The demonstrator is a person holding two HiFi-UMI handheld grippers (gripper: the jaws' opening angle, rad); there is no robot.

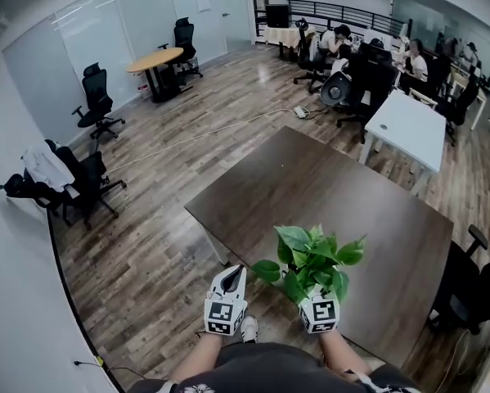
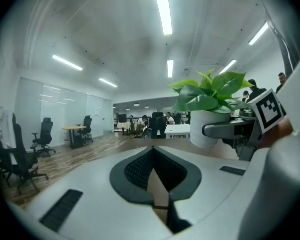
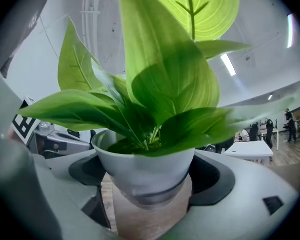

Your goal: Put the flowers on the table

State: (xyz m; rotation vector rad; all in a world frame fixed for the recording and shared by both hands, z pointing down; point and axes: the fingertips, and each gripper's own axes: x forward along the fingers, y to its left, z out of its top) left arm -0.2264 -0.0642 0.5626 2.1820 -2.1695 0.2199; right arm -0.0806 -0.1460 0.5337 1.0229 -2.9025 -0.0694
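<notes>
A green leafy plant [image 1: 312, 259] in a small white pot [image 3: 144, 166] hangs over the near edge of the dark brown table [image 1: 310, 182]. My right gripper [image 3: 148, 184] is shut on the pot, one jaw on each side of it; the leaves hide its fingertips in the head view. The pot is upright, and brown table top shows just below it. My left gripper [image 1: 236, 270] is shut and empty, its tip at the table's near edge, left of the plant. In the left gripper view the pot [image 2: 206, 128] and the right gripper show at the right.
Black office chairs [image 1: 83, 185] stand at the left on the wooden floor, and another [image 1: 474, 289] at the table's right. A white desk [image 1: 410, 125] and seated people are beyond the table. A round table [image 1: 156, 59] is far left. A cable [image 1: 220, 129] crosses the floor.
</notes>
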